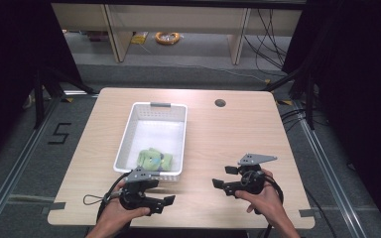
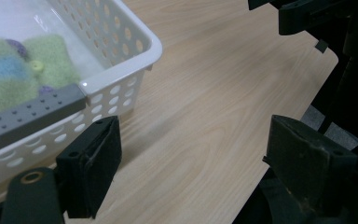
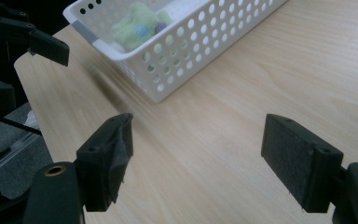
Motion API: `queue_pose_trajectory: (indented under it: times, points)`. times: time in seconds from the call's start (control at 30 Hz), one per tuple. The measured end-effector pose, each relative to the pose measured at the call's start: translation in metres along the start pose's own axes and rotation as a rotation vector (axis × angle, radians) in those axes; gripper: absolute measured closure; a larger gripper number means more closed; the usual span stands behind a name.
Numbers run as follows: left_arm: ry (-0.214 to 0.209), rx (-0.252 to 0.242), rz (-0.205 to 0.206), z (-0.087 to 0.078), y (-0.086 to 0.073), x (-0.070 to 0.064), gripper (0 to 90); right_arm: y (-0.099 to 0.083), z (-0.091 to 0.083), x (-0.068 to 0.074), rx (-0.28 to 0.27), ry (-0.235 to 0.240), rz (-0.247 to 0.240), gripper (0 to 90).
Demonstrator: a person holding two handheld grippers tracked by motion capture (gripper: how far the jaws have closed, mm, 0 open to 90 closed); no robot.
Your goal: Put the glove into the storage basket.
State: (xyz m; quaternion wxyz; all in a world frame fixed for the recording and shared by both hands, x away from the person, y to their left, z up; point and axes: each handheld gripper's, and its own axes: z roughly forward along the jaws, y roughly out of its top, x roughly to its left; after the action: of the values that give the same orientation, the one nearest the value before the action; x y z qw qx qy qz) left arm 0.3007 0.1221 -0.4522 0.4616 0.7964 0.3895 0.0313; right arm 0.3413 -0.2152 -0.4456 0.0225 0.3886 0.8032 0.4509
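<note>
High view: the white perforated plastic basket sits left of centre on the light wood table with the green fuzzy soft toy in its near end, while the left gripper and right gripper hover near the front edge, probably parked clear of it. Left gripper view: jaws apart on nothing, basket corner just beside one jaw, toy inside. Right gripper view: jaws wide, empty, over bare wood, basket farther off.

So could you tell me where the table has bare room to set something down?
Bare wood right of the basket, out to the table edge, and between both hand-held grippers. The basket's far half is bare; its near end holds the green toy.
</note>
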Motion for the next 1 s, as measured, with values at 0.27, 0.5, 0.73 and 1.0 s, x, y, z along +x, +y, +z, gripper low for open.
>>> queue_pose_trajectory:
  times: [0.27, 0.5, 0.73, 1.0]
  points:
    - [0.013, 0.018, 0.002, -0.001, -0.011, -0.001, 17.8, -0.017, -0.002, -0.005, 0.014, -0.002, -0.008, 25.8]
    - [0.029, 0.03, 0.011, 0.0, -0.018, 0.0, 18.0, -0.026, -0.004, -0.004, 0.005, 0.008, 0.022, 25.4]
    - [0.027, 0.052, 0.017, 0.004, -0.026, 0.0, 18.0, -0.035, -0.006, -0.003, 0.002, 0.007, 0.022, 24.8]
    - [0.034, 0.053, 0.02, 0.007, -0.035, -0.004, 18.0, -0.045, -0.01, -0.003, 0.008, -0.009, 0.012, 24.4]
